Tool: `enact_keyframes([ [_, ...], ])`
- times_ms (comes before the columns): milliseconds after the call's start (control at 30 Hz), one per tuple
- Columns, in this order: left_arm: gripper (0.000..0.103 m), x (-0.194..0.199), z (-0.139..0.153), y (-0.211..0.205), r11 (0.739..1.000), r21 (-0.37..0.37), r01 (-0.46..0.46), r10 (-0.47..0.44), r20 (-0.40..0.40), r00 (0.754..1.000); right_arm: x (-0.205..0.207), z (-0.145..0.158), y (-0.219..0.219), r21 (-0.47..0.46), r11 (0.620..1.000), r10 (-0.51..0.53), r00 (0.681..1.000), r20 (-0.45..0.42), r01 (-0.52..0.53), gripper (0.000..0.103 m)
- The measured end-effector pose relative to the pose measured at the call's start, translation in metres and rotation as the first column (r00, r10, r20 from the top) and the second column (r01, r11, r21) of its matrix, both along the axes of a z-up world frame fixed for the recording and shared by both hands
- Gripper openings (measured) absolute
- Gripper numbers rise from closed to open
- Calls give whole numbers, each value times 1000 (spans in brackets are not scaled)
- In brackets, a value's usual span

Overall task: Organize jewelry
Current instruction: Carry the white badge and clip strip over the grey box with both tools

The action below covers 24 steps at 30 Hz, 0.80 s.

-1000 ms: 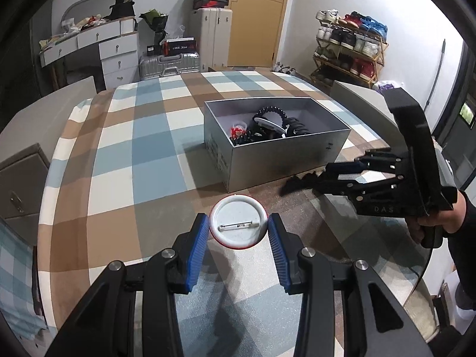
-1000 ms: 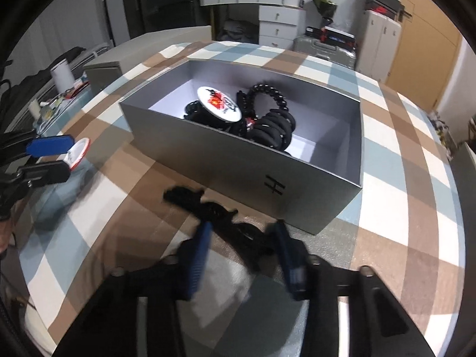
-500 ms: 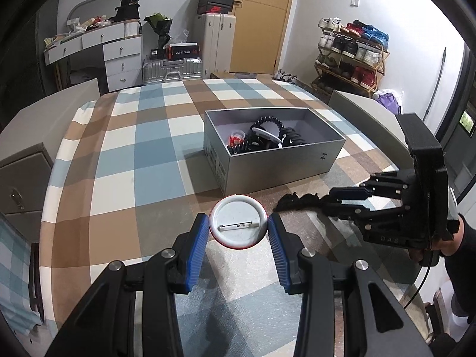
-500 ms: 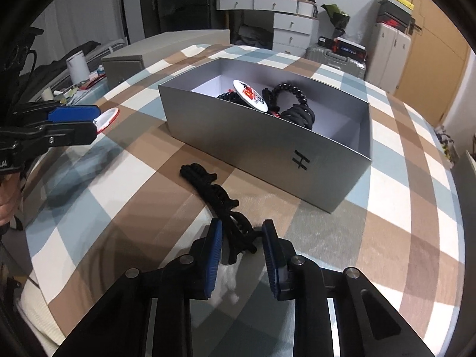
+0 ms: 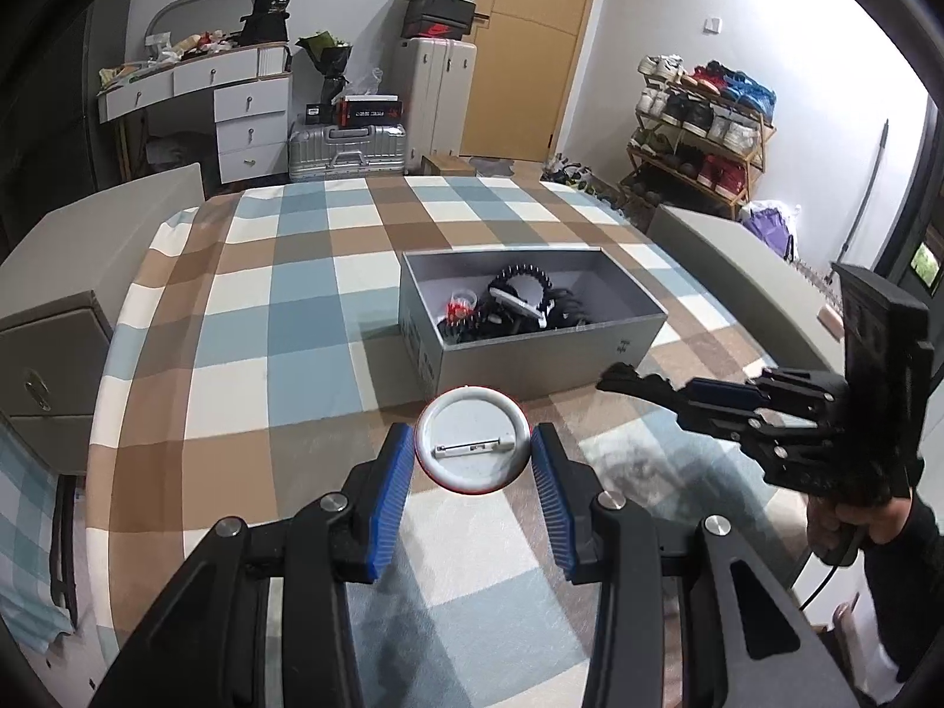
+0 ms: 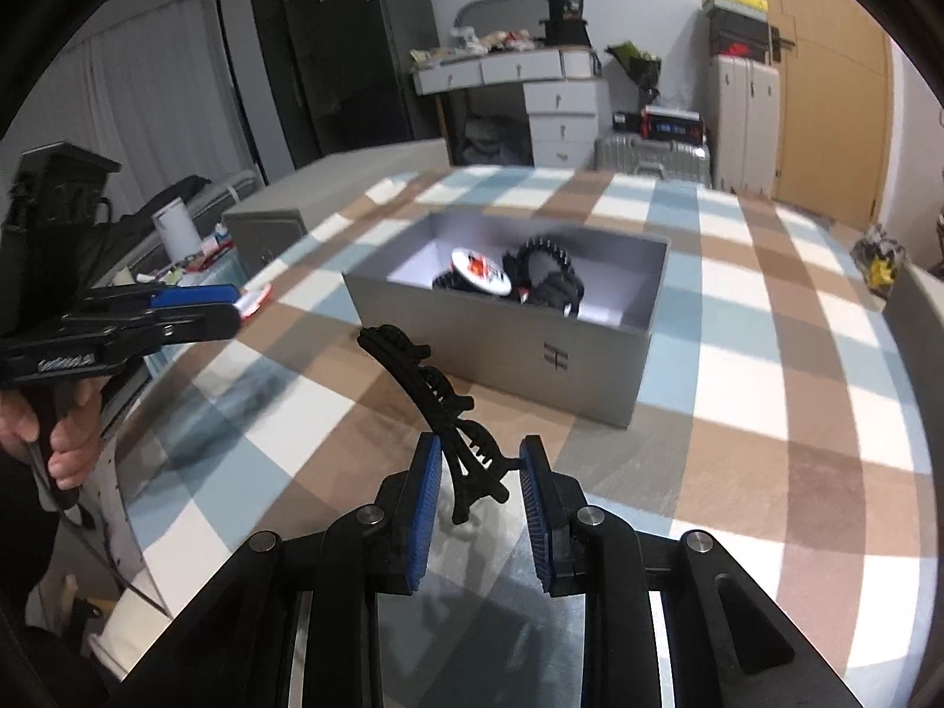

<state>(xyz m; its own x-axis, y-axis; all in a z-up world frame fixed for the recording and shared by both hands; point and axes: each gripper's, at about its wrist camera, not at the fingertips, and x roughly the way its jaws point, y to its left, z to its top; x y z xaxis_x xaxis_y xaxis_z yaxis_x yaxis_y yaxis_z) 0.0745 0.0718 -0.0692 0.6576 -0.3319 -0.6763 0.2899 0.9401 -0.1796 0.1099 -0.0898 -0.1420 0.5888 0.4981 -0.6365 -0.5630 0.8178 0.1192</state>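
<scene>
1. The left gripper (image 5: 472, 460) is gripping a round white pin badge with a red rim (image 5: 470, 448) between its blue-padded fingers (image 5: 389, 487), the badge's back and metal pin facing the camera, and it is holding the badge above the checked tablecloth (image 5: 236, 354).
2. The right gripper (image 6: 479, 492) is clasping a long black toothed hair clip (image 6: 439, 404) by its near end; the blue pads (image 6: 426, 495) are pressing on that end while the rest of the clip is sticking out forward and up to the left, clear of the tablecloth (image 6: 767, 413).
3. In the left wrist view the right gripper (image 5: 708, 398) is showing at the right edge, with the hair clip (image 5: 634, 382) jutting from its tips toward the front wall of the box.
4. In the right wrist view the left gripper (image 6: 233, 304) is showing at the left edge, with the badge (image 6: 253, 300) seen edge-on at its tips.
5. Beyond both grippers, an open grey rectangular cardboard box (image 5: 531, 363) is standing on the table; both held items are hanging outside it, in front of its near wall (image 6: 472, 348).
6. Inside the box, black beaded bracelets (image 6: 546, 274) and another round badge with a red print (image 6: 479, 272) are lying heaped together.
7. Farther back, a white chest of drawers (image 5: 251, 112) and a silver suitcase (image 5: 348, 150) are standing against the wall.
</scene>
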Motion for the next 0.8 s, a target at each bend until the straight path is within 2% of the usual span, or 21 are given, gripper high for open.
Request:
enact_keyframes([
  [267,35,20,15,-17,1000,-1,25,-25,41,999,9,26,-14,98,995,-10,998,60,4,26],
  [467,35,41,23,-30,999,-7,44,-43,58,997,26,39,-4,57,998,23,994,106,-29,26],
  [800,35,78,15,-34,1000,-31,2,-3,-20,1000,61,50,1,68,997,17,993,118,-25,26],
])
